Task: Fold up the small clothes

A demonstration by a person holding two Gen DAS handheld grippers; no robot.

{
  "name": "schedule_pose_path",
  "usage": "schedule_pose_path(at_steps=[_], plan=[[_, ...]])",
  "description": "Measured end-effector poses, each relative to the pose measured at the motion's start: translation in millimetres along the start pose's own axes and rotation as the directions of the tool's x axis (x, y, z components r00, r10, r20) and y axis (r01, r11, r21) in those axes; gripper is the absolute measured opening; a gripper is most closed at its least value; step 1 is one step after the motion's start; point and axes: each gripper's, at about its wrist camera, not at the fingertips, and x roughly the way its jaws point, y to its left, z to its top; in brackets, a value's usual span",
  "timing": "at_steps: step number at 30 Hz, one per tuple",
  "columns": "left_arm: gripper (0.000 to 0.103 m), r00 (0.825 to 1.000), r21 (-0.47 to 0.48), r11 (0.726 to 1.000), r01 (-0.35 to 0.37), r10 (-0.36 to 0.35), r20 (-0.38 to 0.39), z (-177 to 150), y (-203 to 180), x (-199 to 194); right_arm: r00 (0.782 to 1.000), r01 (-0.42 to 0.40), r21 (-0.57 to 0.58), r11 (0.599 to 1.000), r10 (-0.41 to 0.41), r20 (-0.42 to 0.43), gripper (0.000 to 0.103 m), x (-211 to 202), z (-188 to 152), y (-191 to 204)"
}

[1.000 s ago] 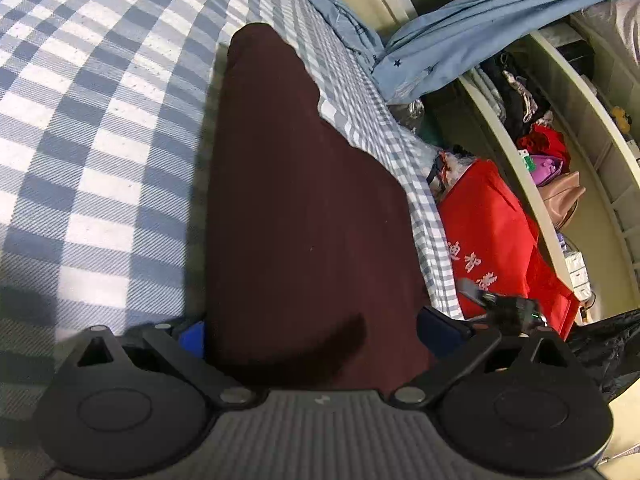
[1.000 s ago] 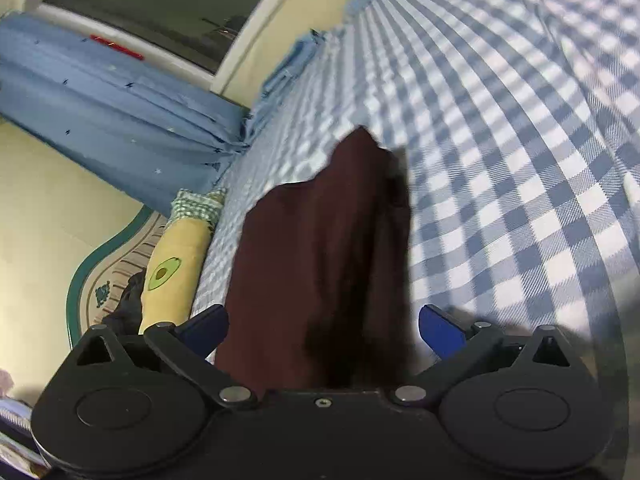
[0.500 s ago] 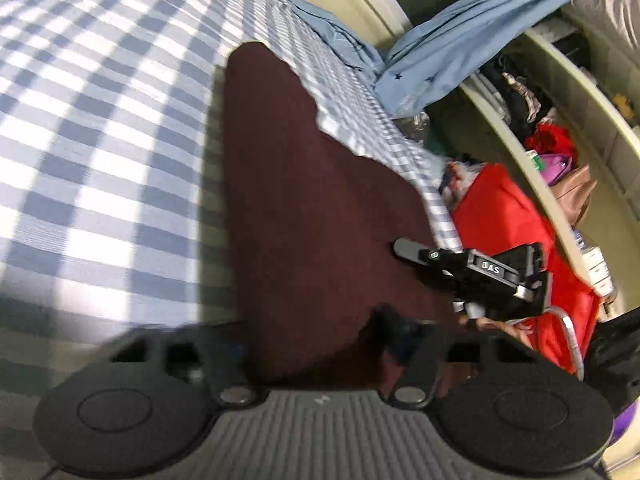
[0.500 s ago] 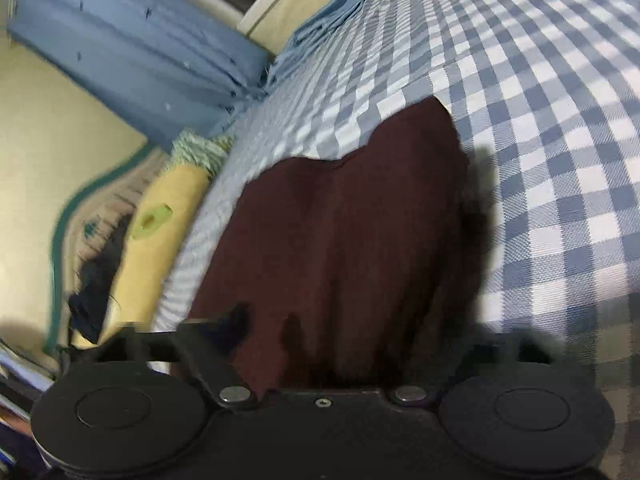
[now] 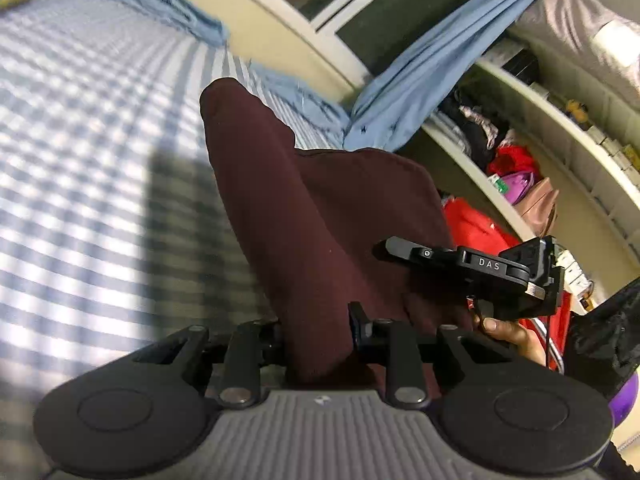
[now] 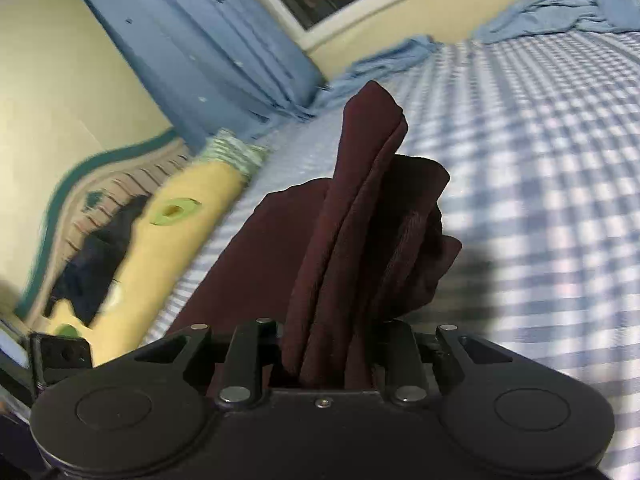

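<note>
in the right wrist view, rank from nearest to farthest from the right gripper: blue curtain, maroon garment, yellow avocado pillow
1. maroon garment, clamped between the jaws of the right gripper
2. yellow avocado pillow, left, along the bed edge
3. blue curtain, upper left, by the window

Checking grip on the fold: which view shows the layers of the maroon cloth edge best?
Right wrist. There the maroon cloth rises from the right gripper with its stacked folds edge-on and sharp. The left wrist view shows only its broad flat face, clamped in the left gripper, with the right gripper beside it.
</note>
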Motion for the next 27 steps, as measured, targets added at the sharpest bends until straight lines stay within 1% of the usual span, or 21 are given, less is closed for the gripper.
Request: schedule_pose_path(at_steps=[2, 4, 7, 10, 13, 14, 15, 16, 17, 18, 19, 20, 21, 22, 23, 24, 25, 26, 27], plan=[[0.027, 1.0, 0.002, 1.0, -0.02, 0.02, 0.012, 2, 9, -37, 1.0, -0.029, -0.009, 1.0, 0.029, -0.004, 0.026, 11, -3, 29], [0.027, 0.998, 0.01, 0.998, -0.057, 0.057, 0.017, -1, 19, -72, 0.998, -0.056, -0.008, 0.998, 0.056, -0.013, 0.026, 28, -7, 55], [0.028, 0.993, 0.031, 0.993, -0.114, 0.113, 0.013, -11, 35, -106, 0.994, -0.107, 0.011, 0.994, 0.107, -0.034, 0.026, 59, -27, 82], [0.028, 0.988, 0.019, 0.988, -0.155, 0.155, -0.002, -27, 59, -120, 0.988, -0.137, 0.067, 0.988, 0.141, -0.06, 0.026, 92, -50, 91], [0.029, 0.982, -0.009, 0.983, -0.184, 0.184, -0.041, -43, 87, -112, 0.988, -0.12, 0.12, 0.985, 0.131, -0.087, 0.027, 123, -73, 85], [0.035, 0.979, -0.026, 0.98, -0.196, 0.195, -0.055, -50, 98, -110, 0.988, -0.101, 0.141, 0.985, 0.116, -0.104, 0.028, 133, -81, 79], [0.049, 0.981, -0.048, 0.981, -0.188, 0.186, -0.055, -55, 108, -110, 0.987, -0.075, 0.178, 0.981, 0.099, -0.128, 0.037, 142, -90, 70], [0.051, 0.984, -0.085, 0.98, -0.178, 0.175, -0.046, -59, 116, -114, 0.988, -0.046, 0.212, 0.976, 0.076, -0.137, 0.045, 148, -95, 63], [0.052, 0.987, -0.114, 0.98, -0.161, 0.158, -0.035, -62, 121, -118, 0.988, -0.074, 0.276, 0.958, 0.108, -0.112, 0.046, 145, -100, 50], [0.058, 0.988, -0.123, 0.981, -0.153, 0.151, -0.027, -64, 121, -124, 0.988, -0.094, 0.315, 0.944, 0.127, -0.086, 0.051, 139, -101, 43], [0.062, 0.986, -0.109, 0.98, -0.165, 0.164, -0.018, -66, 118, -131, 0.993, -0.084, 0.33, 0.94, 0.108, -0.054, 0.061, 125, -101, 40], [0.072, 0.98, -0.071, 0.977, -0.2, 0.2, -0.003, -70, 113, -143, 0.997, -0.064, 0.32, 0.945, 0.074, -0.02, 0.067, 110, -100, 39], [0.078, 0.964, -0.014, 0.964, -0.265, 0.265, 0.022, -74, 104, -156, 0.999, -0.048, 0.305, 0.951, 0.048, 0.007, 0.071, 95, -100, 40], [0.079, 0.946, 0.03, 0.947, -0.321, 0.319, 0.05, -78, 98, -165, 0.999, -0.029, 0.267, 0.963, 0.019, 0.042, 0.071, 72, -99, 42], [0.079, 0.923, 0.075, 0.921, -0.382, 0.376, 0.085, -83, 88, -176, 0.998, -0.009, 0.221, 0.975, -0.005, 0.064, 0.071, 56, -99, 49], [0.079, 0.903, 0.121, 0.897, -0.425, 0.413, 0.116, -86, 76, -185, 0.996, -0.012, 0.163, 0.987, -0.003, 0.091, 0.071, 38, -99, 60], [0.079, 0.891, 0.156, 0.879, -0.45, 0.432, 0.138, -88, 66, -192, 0.994, -0.042, 0.116, 0.992, 0.03, 0.105, 0.071, 26, -101, 71], [0.079, 0.881, 0.187, 0.863, -0.47, 0.444, 0.165, -90, 53, -196, 0.992, -0.08, 0.08, 0.994, 0.071, 0.104, 0.071, 17, -104, 83], [0.08, 0.88, 0.205, 0.858, -0.471, 0.439, 0.183, -92, 41, -196, 0.989, -0.116, 0.051, 0.992, 0.11, 0.096, 0.071, 11, -110, 94]])
